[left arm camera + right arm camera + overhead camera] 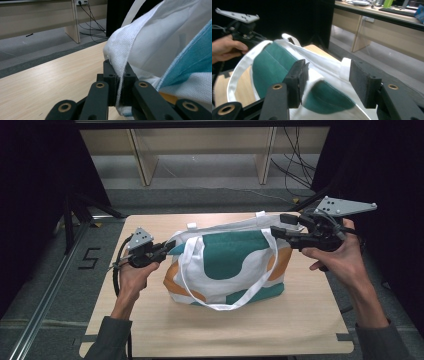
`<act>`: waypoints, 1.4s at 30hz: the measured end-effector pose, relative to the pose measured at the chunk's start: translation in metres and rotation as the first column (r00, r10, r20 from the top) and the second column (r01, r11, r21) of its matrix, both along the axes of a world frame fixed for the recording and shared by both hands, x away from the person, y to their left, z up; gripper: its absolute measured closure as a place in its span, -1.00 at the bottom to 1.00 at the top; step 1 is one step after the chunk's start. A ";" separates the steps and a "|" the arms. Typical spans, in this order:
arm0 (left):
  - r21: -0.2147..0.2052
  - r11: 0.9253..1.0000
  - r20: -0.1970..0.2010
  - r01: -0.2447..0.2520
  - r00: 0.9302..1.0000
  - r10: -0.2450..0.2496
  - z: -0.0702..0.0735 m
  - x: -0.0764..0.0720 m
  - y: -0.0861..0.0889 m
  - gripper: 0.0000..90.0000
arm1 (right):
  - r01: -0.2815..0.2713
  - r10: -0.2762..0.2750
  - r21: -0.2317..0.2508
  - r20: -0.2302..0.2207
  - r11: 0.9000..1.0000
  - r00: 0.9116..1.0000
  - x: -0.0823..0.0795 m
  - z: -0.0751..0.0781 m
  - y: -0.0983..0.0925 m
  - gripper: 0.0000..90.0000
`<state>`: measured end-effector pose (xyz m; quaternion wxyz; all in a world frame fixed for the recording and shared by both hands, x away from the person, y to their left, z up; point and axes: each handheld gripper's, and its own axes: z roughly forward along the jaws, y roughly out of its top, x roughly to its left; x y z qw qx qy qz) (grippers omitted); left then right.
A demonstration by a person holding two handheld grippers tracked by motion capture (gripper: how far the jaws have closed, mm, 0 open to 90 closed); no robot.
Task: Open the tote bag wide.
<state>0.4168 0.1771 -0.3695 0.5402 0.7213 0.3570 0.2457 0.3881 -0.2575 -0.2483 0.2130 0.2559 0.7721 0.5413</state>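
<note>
- At the middle of the bench (150, 330) stands a white tote bag (227, 265) printed with green and orange shapes, upright, its mouth facing up.
- One long white handle (220, 306) loops down the near face of the bag and hangs to its lower edge.
- On the bag's left end, the left gripper (167, 247) has its jaws closed on the white top hem; in the left gripper view the hem (119, 75) runs straight down between the two pads, pinched tight.
- On the bag's right end, the right gripper (280, 231) sits at the upper rim with its jaws standing wide; in the right gripper view the rim and a white handle tab (345, 67) lie in the gap between the pads, touching neither firmly.
- A hand (131, 280) holds the left gripper from below, and another hand (340, 257) holds the right one, which carries a grey three-cornered plate (345, 206).
- Beyond the bench lie a grey floor (210, 170), wooden furniture legs (142, 160) and loose cables (295, 160).
</note>
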 end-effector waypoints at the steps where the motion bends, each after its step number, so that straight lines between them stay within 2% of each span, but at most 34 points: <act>1: 0.012 1.000 -0.004 -0.002 1.000 0.003 0.001 -0.001 0.000 0.90 | -0.011 0.012 0.007 -0.011 1.000 1.000 0.000 0.001 0.002 0.06; 2: 0.010 1.000 -0.009 -0.003 1.000 0.003 0.001 -0.001 -0.001 0.90 | 0.000 0.000 0.006 -0.023 1.000 1.000 -0.001 0.001 0.004 0.04; 4: 0.007 1.000 -0.004 0.003 1.000 -0.003 0.001 -0.001 -0.001 0.90 | -0.010 0.010 -0.017 -0.041 1.000 0.999 0.001 0.000 0.011 0.00; 6: 0.016 1.000 -0.002 0.001 1.000 -0.001 0.002 -0.002 0.000 0.90 | -0.017 0.013 -0.065 -0.065 0.998 0.998 0.007 -0.005 0.017 -0.05; 8: 0.017 1.000 -0.004 0.007 1.000 -0.007 0.002 -0.004 0.000 0.89 | -0.038 0.026 -0.122 -0.097 0.992 0.995 0.013 -0.014 0.022 0.01; 9: 0.011 1.000 -0.007 0.007 1.000 -0.007 0.002 -0.004 0.001 0.88 | -0.032 0.019 -0.137 -0.095 0.990 0.995 0.013 -0.017 0.023 0.16; 10: 0.010 1.000 -0.007 0.008 1.000 -0.008 0.002 -0.004 0.001 0.87 | -0.042 0.029 -0.153 -0.085 0.987 0.996 0.013 -0.019 0.022 0.49; 11: 0.009 1.000 -0.010 0.007 1.000 -0.007 0.002 -0.004 0.002 0.86 | -0.041 0.031 -0.159 -0.061 0.986 0.998 0.013 -0.021 0.020 0.59; 12: 0.001 1.000 -0.016 0.006 1.000 -0.006 0.001 -0.003 0.002 0.83 | -0.039 0.029 -0.149 -0.067 0.988 0.997 0.012 -0.024 0.019 0.65; 13: -0.012 1.000 -0.022 0.003 1.000 -0.003 0.001 -0.002 0.002 0.79 | -0.042 0.035 -0.161 -0.044 0.986 0.998 0.011 -0.025 0.019 0.70; 14: -0.017 1.000 -0.021 0.004 1.000 -0.004 0.001 -0.001 0.002 0.77 | -0.017 0.013 -0.162 -0.026 0.987 1.000 0.008 -0.027 0.019 0.73; 15: -0.024 1.000 -0.021 0.004 1.000 -0.005 0.001 -0.001 0.002 0.70 | -0.014 0.013 -0.187 -0.009 0.982 1.000 0.005 -0.029 0.019 0.77; 17: -0.017 1.000 -0.024 0.005 1.000 -0.006 0.000 -0.002 0.000 0.68 | 0.000 0.004 -0.203 0.020 0.979 1.000 0.002 -0.035 0.022 0.80; 19: -0.007 1.000 -0.020 0.006 1.000 -0.006 0.000 -0.005 -0.002 0.66 | 0.007 -0.001 -0.211 0.030 0.977 1.000 -0.001 -0.042 0.025 0.81; 21: -0.002 1.000 -0.018 0.011 1.000 -0.011 -0.001 -0.006 -0.003 0.64 | 0.016 -0.009 -0.246 0.030 0.969 1.000 -0.003 -0.053 0.028 0.81; 22: 0.008 1.000 -0.022 0.015 1.000 -0.014 -0.003 -0.006 -0.003 0.64 | 0.026 -0.017 -0.272 0.035 0.962 0.999 -0.004 -0.061 0.031 0.82; 24: 0.023 1.000 -0.031 0.022 0.999 -0.021 -0.007 -0.007 -0.005 0.63 | 0.024 -0.022 -0.333 0.009 0.943 1.000 -0.003 -0.079 0.039 0.82; 26: 0.012 1.000 -0.049 0.010 0.999 -0.009 -0.011 -0.008 -0.003 0.55 | 0.039 -0.035 -0.338 0.019 0.940 0.999 0.000 -0.089 0.043 0.82; 28: -0.042 0.999 -0.088 -0.016 0.996 0.013 -0.010 -0.009 0.005 0.35 | 0.045 -0.039 -0.321 0.024 0.946 0.999 0.005 -0.089 0.043 0.82; 29: -0.054 0.998 -0.092 -0.012 0.996 0.007 -0.009 -0.010 0.008 0.25 | 0.036 -0.034 -0.315 0.013 0.948 0.999 0.008 -0.087 0.043 0.82; 35: -0.128 0.992 -0.106 -0.019 0.994 0.005 0.011 -0.040 0.036 -0.04 | 0.052 -0.048 -0.317 0.019 0.947 0.999 0.015 -0.082 0.046 0.83; 36: -0.124 0.992 -0.108 -0.007 0.994 -0.006 0.015 -0.045 0.041 -0.04 | 0.064 -0.063 -0.310 0.014 0.949 0.998 0.016 -0.082 0.046 0.83; 37: -0.137 0.991 -0.115 0.005 0.993 -0.021 0.017 -0.050 0.044 -0.08 | 0.066 -0.063 -0.309 0.018 0.949 0.998 0.018 -0.083 0.045 0.83; 38: -0.135 0.991 -0.108 0.005 0.994 -0.020 0.020 -0.056 0.046 -0.09 | 0.070 -0.069 -0.304 0.015 0.950 0.998 0.018 -0.083 0.045 0.83; 39: -0.101 0.994 -0.081 0.028 0.996 -0.037 0.021 -0.061 0.047 -0.08 | 0.072 -0.071 -0.307 0.015 0.949 0.997 0.018 -0.082 0.044 0.83; 41: -0.096 0.994 -0.103 0.053 0.993 -0.063 0.015 -0.077 0.037 -0.01 | 0.083 -0.079 -0.291 0.023 0.953 0.997 0.019 -0.081 0.043 0.84; 42: -0.073 0.995 -0.103 0.063 0.992 -0.071 0.009 -0.083 0.031 0.08 | 0.084 -0.079 -0.289 0.027 0.954 0.996 0.019 -0.079 0.041 0.84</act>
